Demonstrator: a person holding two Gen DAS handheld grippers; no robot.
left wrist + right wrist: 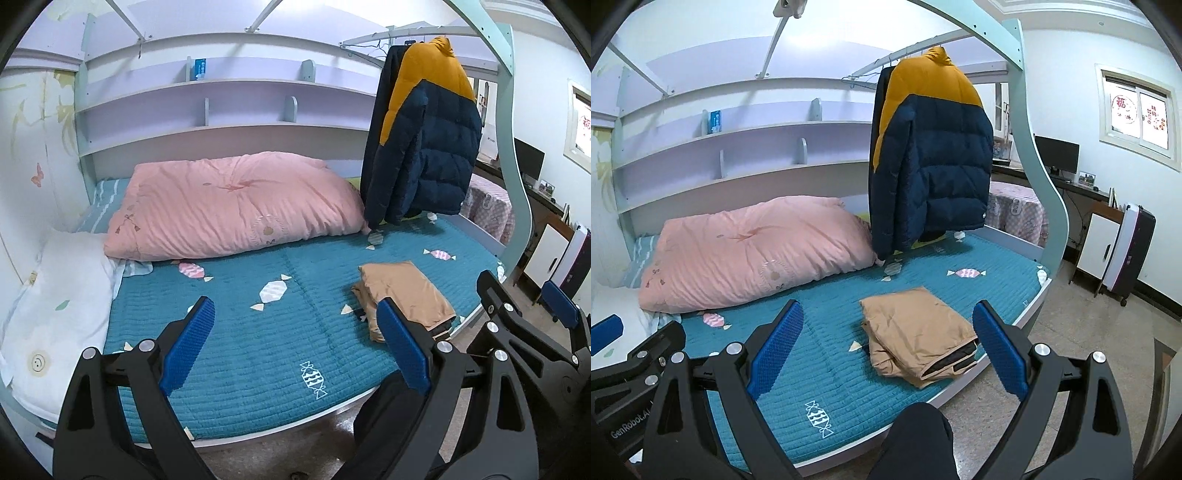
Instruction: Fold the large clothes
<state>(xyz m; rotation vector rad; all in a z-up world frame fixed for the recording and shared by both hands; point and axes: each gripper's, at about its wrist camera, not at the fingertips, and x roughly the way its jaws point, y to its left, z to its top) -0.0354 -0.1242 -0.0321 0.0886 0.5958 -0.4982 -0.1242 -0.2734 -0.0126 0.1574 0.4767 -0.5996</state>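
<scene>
The bed (849, 373) with its teal quilted cover took most of the room, and a pink duvet (753, 251) lay pushed to the back, probably to leave space for folding. A navy and yellow puffer jacket (931, 155) hung over the bed, not yet folded. A tan garment (919, 332) lay folded near the edge. The left claw (295, 343) and the right claw (888, 347) were both wide and empty.
</scene>
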